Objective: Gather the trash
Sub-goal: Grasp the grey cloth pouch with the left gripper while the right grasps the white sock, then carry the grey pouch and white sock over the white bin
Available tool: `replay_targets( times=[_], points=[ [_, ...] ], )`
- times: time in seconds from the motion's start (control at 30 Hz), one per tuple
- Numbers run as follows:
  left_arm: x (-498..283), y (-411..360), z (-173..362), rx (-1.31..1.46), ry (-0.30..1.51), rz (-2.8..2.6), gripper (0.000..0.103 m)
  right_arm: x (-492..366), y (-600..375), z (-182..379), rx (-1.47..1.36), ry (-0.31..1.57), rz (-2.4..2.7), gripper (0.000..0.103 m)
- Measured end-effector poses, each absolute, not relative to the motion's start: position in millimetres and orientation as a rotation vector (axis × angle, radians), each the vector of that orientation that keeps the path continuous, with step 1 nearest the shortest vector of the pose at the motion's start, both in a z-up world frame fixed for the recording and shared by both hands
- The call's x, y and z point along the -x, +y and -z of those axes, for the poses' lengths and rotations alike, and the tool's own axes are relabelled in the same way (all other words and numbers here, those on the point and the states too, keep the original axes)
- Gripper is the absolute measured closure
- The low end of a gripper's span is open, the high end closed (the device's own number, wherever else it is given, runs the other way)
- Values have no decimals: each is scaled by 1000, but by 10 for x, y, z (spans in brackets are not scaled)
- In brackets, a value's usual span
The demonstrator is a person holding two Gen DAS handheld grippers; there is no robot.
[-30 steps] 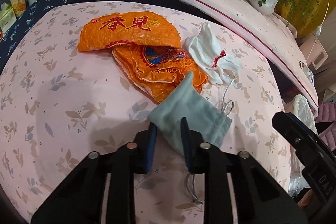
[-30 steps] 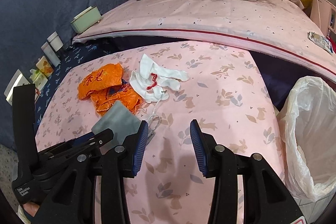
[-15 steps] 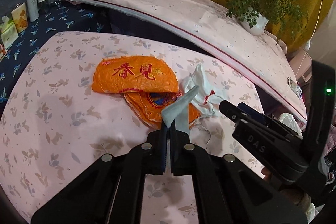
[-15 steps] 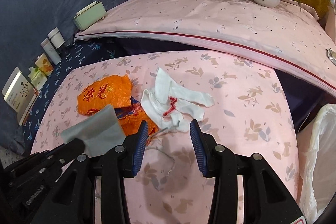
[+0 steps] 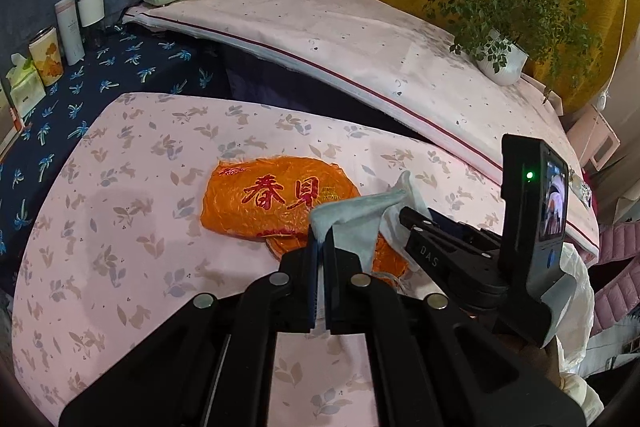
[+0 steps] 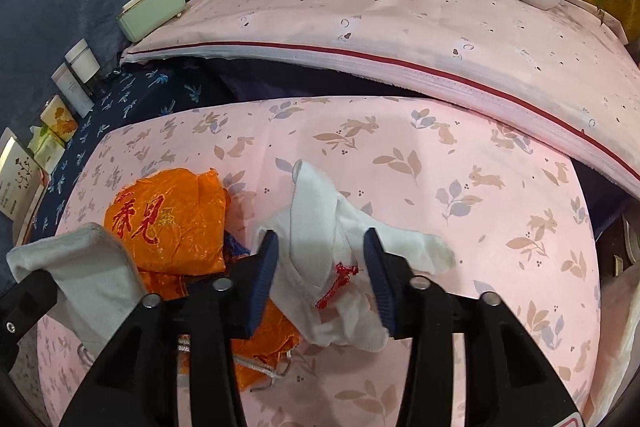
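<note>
The left gripper has just lifted the gray pouch off the table, pinched tight, while the right gripper, wide open, now straddles the white cloth, probably next

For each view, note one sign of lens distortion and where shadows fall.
Left wrist view: the bolster's red stripe bows, corners go black; soft shadow beneath the orange bag. Right wrist view: the stripe arches likewise; shadow falls under the white cloth between the open right gripper.
</note>
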State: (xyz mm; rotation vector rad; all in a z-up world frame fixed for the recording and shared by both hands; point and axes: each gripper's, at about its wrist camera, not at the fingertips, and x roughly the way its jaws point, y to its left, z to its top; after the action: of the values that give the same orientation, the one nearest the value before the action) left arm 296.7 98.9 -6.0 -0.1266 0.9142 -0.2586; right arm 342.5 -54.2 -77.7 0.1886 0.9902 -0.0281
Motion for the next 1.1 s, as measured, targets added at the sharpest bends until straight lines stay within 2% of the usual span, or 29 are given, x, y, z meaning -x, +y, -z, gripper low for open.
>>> replay_targets(
  times=[0.03,0.13,0.73,1.1],
  points=[
    [-2974,982,51,126,913,259,102,-3424,-547,795,-185,994,32,94],
    [-2959,962,1,126,903,264,102,-3346,-571,738,-181,970,33,96],
    [-2484,154,-816,85,770,381,102,-2485,-1187,-690,-231,694,40,96],
    [-2109,-630,-1148,28,720,488,102,-1817,-1909,-1142,-266,598,118,96]
  ],
)
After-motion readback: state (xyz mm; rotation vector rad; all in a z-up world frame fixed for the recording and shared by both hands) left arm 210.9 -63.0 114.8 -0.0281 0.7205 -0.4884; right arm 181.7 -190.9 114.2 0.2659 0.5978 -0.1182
